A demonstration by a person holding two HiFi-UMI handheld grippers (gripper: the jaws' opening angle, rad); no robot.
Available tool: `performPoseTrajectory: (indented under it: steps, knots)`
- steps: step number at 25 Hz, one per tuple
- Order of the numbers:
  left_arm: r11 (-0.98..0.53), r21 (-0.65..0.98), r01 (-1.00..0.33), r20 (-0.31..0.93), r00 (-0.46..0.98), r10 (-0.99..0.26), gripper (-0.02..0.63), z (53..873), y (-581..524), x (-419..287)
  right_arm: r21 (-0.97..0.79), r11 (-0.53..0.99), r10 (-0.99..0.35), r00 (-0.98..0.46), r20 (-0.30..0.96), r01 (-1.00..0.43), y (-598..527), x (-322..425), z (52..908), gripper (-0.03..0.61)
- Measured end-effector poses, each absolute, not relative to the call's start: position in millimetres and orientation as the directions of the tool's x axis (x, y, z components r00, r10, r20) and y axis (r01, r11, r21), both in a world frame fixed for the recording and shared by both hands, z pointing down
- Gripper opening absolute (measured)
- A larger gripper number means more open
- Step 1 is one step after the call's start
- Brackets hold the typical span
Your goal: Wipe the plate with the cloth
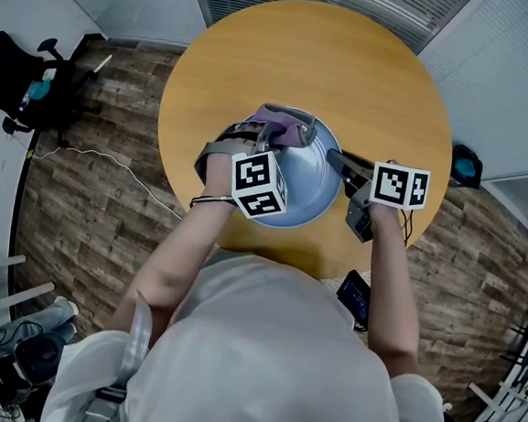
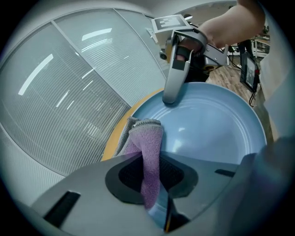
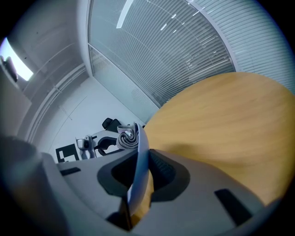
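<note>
One blue plate (image 1: 320,185) lies mid-frame on the round bench (image 1: 350,66), its right rim pinched by the nearly closed jaws of the right gripper (image 3: 138,177). Stiff, glossy and probably breakable, it wants an edge hold. The left gripper (image 2: 150,182) clamps its jaws on the one purple cloth (image 2: 150,143), soft and limp, at the plate's upper-left rim.

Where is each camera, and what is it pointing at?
Head view: on the person's head, looking down at the table, plate and both forearms.
Left gripper view: on the left gripper, looking across the plate; its jaws pinch the purple cloth.
Right gripper view: on the right gripper, looking over the table; its jaws hold the plate's rim.
Shared: each gripper view shows the other gripper.
</note>
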State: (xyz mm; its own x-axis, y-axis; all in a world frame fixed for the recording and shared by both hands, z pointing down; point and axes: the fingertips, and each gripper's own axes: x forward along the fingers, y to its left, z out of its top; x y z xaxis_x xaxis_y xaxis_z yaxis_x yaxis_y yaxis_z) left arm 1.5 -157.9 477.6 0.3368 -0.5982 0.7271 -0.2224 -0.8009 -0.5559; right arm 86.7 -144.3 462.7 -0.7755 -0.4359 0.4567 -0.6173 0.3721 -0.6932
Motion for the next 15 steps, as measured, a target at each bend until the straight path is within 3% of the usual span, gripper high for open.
performPoseTrajectory:
  steps: [15]
  knots:
    - [-0.814, -0.498, -0.298, 0.776, 0.266, -0.572, 0.071, 488, -152, -24, -0.719, 0.321, -0.494, -0.756, 0.429, -0.617, -151, 106, 467, 0.067]
